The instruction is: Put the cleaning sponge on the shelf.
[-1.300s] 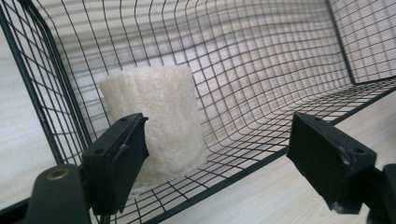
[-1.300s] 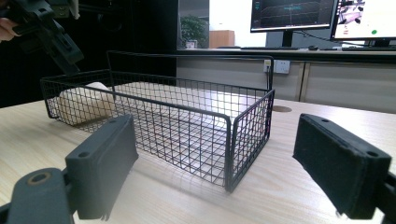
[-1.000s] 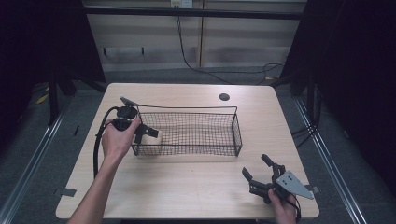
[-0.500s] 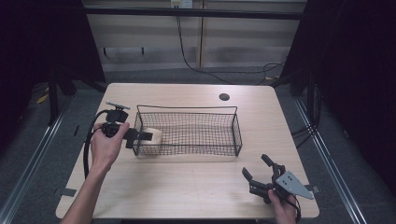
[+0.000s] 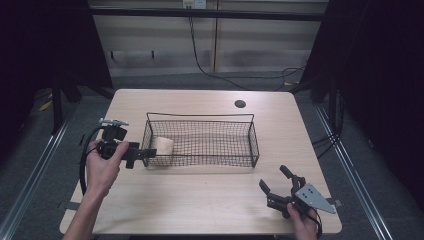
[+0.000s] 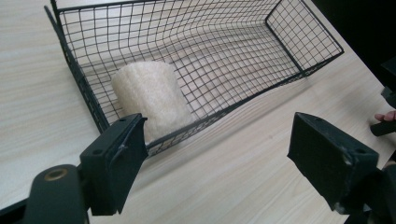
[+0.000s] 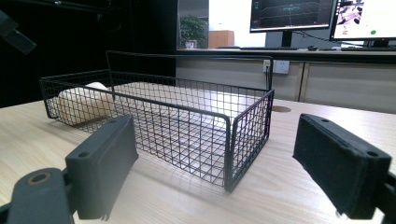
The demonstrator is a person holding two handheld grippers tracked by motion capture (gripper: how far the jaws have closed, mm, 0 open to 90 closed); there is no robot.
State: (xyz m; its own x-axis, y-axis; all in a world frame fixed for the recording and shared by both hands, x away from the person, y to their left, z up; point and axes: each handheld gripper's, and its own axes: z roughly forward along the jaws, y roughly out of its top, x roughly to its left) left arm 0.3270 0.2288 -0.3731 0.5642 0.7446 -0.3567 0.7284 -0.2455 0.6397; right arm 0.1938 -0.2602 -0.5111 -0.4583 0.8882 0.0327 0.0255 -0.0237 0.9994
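Tongs, left [image 5: 146, 153], are hovering released at the wire basket's [image 5: 252, 131] left end on the tabletop [image 5: 200, 205]; right tongs [image 5: 272, 182] are resting released, well apart. Left gripper view: a pale, rough-textured roll [image 6: 152, 100] is lying inside the mesh corner, just ahead. Right gripper view: roll's long axis is running across the basket.

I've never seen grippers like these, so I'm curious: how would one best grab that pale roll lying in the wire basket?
Probably from above, through the basket's open top, since mesh walls block the sides. The pale roll lies on its side at one end, so close the jaws across its rounded middle. The open left gripper is nearest.
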